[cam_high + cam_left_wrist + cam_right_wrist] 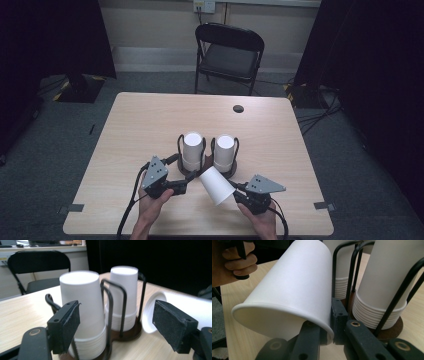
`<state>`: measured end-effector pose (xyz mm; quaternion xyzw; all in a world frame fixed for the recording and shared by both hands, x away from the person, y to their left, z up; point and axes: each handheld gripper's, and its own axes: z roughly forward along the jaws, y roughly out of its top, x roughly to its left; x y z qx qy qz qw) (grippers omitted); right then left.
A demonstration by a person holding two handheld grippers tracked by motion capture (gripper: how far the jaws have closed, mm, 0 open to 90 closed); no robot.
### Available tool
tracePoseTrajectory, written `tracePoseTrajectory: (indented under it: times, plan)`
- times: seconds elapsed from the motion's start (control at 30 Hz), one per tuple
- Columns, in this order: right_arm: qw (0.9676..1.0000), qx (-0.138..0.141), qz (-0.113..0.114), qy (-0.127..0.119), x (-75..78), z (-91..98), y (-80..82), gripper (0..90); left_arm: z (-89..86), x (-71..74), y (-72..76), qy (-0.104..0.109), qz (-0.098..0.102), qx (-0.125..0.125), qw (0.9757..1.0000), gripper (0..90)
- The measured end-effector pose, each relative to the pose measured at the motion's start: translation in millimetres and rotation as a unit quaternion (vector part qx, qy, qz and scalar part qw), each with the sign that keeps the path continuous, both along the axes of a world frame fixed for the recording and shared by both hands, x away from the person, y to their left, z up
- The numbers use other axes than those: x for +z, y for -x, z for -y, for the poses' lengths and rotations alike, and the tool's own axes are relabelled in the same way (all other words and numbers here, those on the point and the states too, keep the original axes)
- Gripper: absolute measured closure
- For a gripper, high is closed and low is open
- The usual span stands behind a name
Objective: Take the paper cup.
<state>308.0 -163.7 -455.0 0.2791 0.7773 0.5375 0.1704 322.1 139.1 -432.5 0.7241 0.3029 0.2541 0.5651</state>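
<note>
At the near edge of the light wooden table (135, 120), a person's two hands are each holding a two-jaw gripper in front of a dark two-bay wire cup holder (233, 170). The right gripper (239, 196) is pinching the rim of a single white paper cup (216, 185) between nearly closed jaws; in the right gripper view one jaw is lying inside the cup mouth and the other outside, with the wall of the cup (294, 292) clamped between them. The cup is lying tilted, its closed base pointing up and toward the holder and its open mouth toward the person, just in front of the holder's base. The left gripper (189, 181) is standing with its jaws parted and nothing between the pads; in the left gripper view (122, 325) the jaws are framing the holder from close by, and the held cup's rim (150, 315) is showing beside the right-hand jaw. In the holder, two stacks of inverted white cups are standing upright: the left stack (192, 150) and the right stack (224, 151), each ringed by black wire loops. Beyond the table, a black folding chair (230, 55) is standing on grey carpet.
</note>
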Motion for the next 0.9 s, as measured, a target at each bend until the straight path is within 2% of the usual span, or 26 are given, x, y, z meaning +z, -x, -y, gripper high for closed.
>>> tracePoseTrajectory:
  times: [0.03, 0.07, 0.2, 0.33, 0.43, 0.47, 0.5, 0.6, 0.7, 0.73, 0.77, 0.83, 0.9]
  plan:
    - [0.9999, 0.000, -0.012, 0.004, -0.3, 1.6, -1.4, 85.6, 1.9, -3.4, 0.0, -0.017, -0.004, -0.001, 0.9999, 21.5]
    - [0.9999, 0.000, -0.012, 0.004, -0.3, 1.6, -1.4, 85.6, 1.9, -3.4, 0.0, -0.017, -0.004, -0.001, 0.9999, 21.5]
    - [0.9997, -0.005, -0.021, 0.007, 0.4, 5.3, -4.0, 85.6, 6.7, -8.5, 2.2, -0.042, -0.005, -0.006, 0.9991, 21.5]
    - [0.9994, -0.001, -0.028, 0.021, 2.8, 6.9, -5.5, 85.6, 13.2, -14.7, 6.1, -0.079, 0.003, -0.010, 0.9969, 21.1]
    - [0.9988, 0.001, -0.037, 0.032, 3.9, 7.6, -6.5, 85.6, 16.0, -17.9, 7.9, -0.089, 0.004, -0.024, 0.9957, 21.1]
    - [0.9987, 0.006, -0.040, 0.031, 4.2, 8.3, -7.2, 85.6, 16.7, -18.4, 8.8, -0.098, 0.009, -0.023, 0.9949, 21.1]
    - [0.9988, 0.010, -0.045, 0.019, 5.4, 9.9, -7.8, 85.6, 18.3, -19.1, 9.8, -0.103, 0.014, -0.023, 0.9944, 21.1]
    - [0.9986, 0.016, -0.049, 0.013, 7.2, 11.3, -7.5, 85.6, 22.7, -21.5, 12.6, -0.112, 0.022, -0.033, 0.9929, 21.1]
    - [0.9979, 0.017, -0.057, 0.024, 10.2, 11.5, -8.2, 85.6, 26.2, -23.9, 14.2, -0.117, 0.023, -0.041, 0.9920, 21.1]
    - [0.9969, 0.017, -0.068, 0.036, 12.6, 11.4, -10.1, 85.6, 27.7, -24.7, 14.8, -0.120, 0.024, -0.039, 0.9917, 21.1]
    - [0.9963, 0.019, -0.074, 0.040, 13.7, 11.1, -11.2, 85.6, 30.2, -26.0, 16.1, -0.128, 0.027, -0.048, 0.9902, 21.1]
    - [0.9958, 0.022, -0.079, 0.041, 14.8, 11.3, -12.4, 85.6, 31.7, -26.4, 17.0, -0.131, 0.028, -0.051, 0.9897, 21.0]
    - [0.9947, 0.022, -0.089, 0.047, 17.4, 11.2, -15.4, 85.6, 33.9, -26.7, 18.5, -0.142, 0.034, -0.053, 0.9879, 20.6]
